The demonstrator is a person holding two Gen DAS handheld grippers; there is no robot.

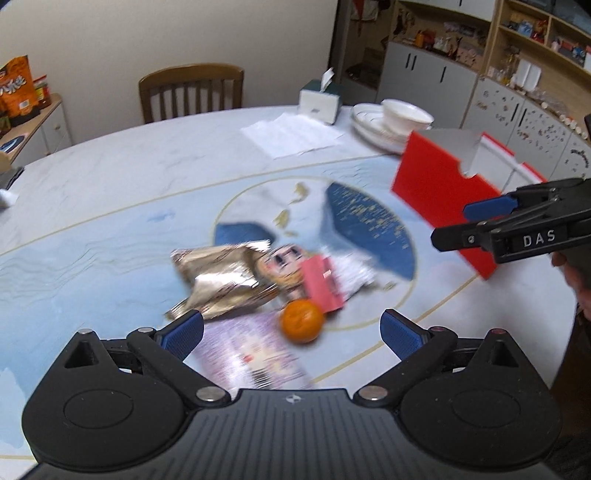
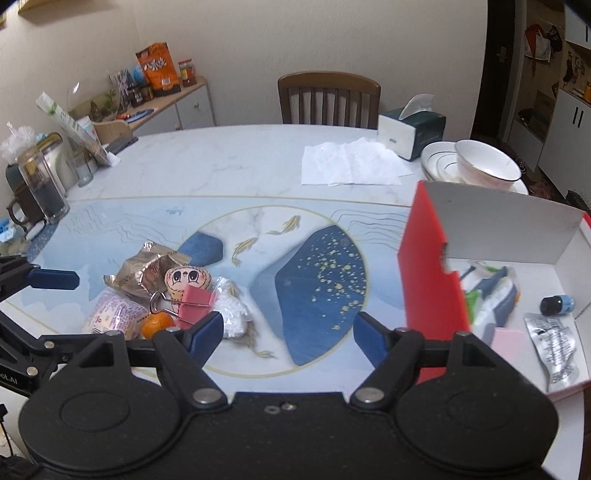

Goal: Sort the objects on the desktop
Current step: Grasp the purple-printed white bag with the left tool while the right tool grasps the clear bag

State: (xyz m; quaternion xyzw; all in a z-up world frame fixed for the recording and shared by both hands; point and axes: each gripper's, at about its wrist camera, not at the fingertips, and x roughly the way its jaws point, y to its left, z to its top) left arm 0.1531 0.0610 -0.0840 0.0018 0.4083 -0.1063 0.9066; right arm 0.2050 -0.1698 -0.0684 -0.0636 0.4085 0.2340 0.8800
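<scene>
While tilted downward, both grippers (left gripper [image 1: 291, 328], right gripper [image 2: 288, 336]) gape.

Cream walls [image 2: 332, 33]. Wooden chair [image 2: 328, 98] at table's far edge. Sideboard [image 2: 173, 101] left; shelving [image 1: 517, 55] right.

Surface centre: one orange [image 2: 157, 324]; one pink binder clip [image 2: 194, 303]; one foil wrapper [image 2: 142, 273]; one face-painted toy [image 2: 186, 278]; one red box [image 2: 432, 280]; far edge: one tissue box [image 2: 410, 131]; one bowl [image 2: 487, 166]; one chair [image 2: 328, 98].
</scene>
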